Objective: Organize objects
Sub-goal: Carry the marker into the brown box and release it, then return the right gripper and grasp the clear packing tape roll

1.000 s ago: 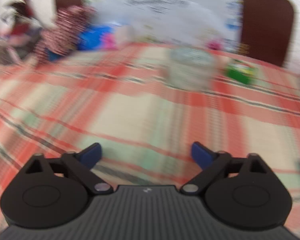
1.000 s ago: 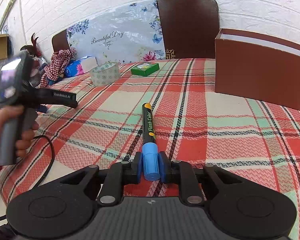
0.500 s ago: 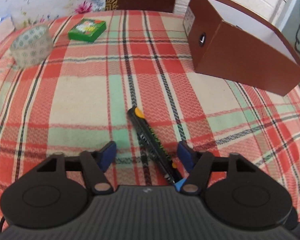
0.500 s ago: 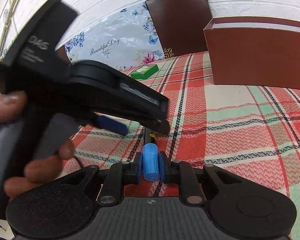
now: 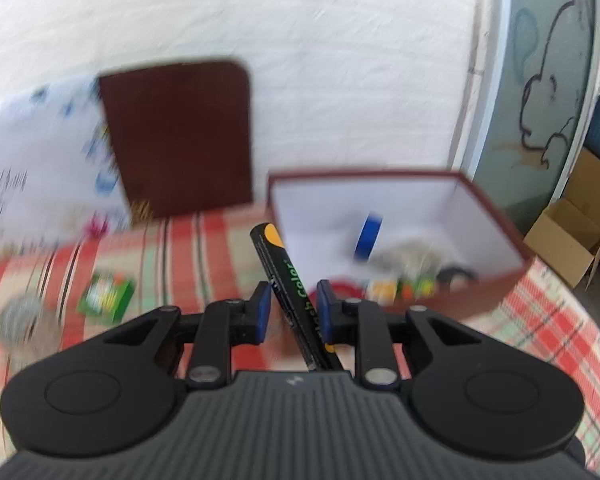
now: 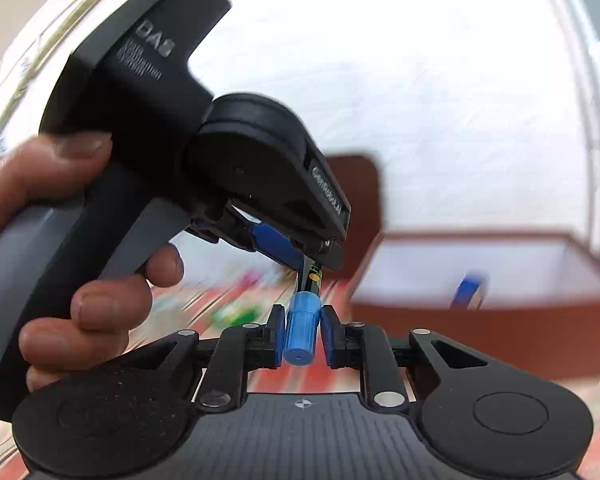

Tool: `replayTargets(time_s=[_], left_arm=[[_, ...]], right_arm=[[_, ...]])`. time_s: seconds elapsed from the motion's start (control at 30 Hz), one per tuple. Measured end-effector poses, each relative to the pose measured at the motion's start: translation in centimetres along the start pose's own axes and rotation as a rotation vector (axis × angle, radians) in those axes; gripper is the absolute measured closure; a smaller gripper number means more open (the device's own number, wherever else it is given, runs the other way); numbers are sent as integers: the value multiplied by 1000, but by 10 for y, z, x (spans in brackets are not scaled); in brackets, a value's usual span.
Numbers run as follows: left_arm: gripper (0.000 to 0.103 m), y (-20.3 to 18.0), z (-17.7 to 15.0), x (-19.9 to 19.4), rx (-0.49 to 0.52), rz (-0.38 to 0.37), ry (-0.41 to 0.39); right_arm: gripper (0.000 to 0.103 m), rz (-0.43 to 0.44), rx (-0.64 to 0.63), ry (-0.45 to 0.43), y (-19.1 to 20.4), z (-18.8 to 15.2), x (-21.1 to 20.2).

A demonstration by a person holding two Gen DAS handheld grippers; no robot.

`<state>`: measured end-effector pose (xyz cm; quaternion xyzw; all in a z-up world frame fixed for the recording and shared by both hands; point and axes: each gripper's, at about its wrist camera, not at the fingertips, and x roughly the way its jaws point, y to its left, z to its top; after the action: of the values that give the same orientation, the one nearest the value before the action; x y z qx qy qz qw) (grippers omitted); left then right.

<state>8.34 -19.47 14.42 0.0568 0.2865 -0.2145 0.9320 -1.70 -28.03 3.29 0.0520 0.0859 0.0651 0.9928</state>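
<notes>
A black marker (image 5: 284, 276) with an orange end and a blue cap (image 6: 300, 344) is held in the air between both grippers. My left gripper (image 5: 293, 304) is shut on the marker's black body, which slants up to the left between the blue pads. My right gripper (image 6: 303, 332) is shut on the blue cap. In the right wrist view a hand (image 6: 100, 308) holds the left gripper, whose fingers (image 6: 276, 242) clamp the marker just above the cap. Beyond stands the open brown box (image 5: 480, 292), white inside, holding a blue tape roll (image 5: 367, 236) and several small items.
On the red plaid tablecloth (image 5: 204, 248) to the left lie a green packet (image 5: 106, 297) and a patterned tape roll (image 5: 24, 320). A dark brown chair back (image 5: 178, 136) stands behind the table. A cardboard box (image 5: 568, 240) sits on the floor at right.
My left gripper swung over to the marker, shut on its body and rose with it. My right gripper, still gripping the cap, lifted off the table and tilted up towards the brown box.
</notes>
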Motion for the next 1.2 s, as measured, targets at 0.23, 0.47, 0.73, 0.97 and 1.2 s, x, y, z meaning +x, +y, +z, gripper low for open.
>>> replayTargets(time_s=[0.23,0.47,0.73,0.97,1.2], left_arm=[[35,-29,26,72,114,137,-13],[34,6,-17,68,39,161,48],[29,25,-33,26,13,184,9],[29,75,-62,19,-36,286,83],[29,147,-105,9,-134,387,146]], right_arm=[[42,-238,31,64,-61,4,77],[41,-268,43,-82,-63,-23,40],[36,-262,11,-70,-41,-35,13],[30,-69,-24,125,11,-51,19],[30,86,-133,306,66,-65,42]])
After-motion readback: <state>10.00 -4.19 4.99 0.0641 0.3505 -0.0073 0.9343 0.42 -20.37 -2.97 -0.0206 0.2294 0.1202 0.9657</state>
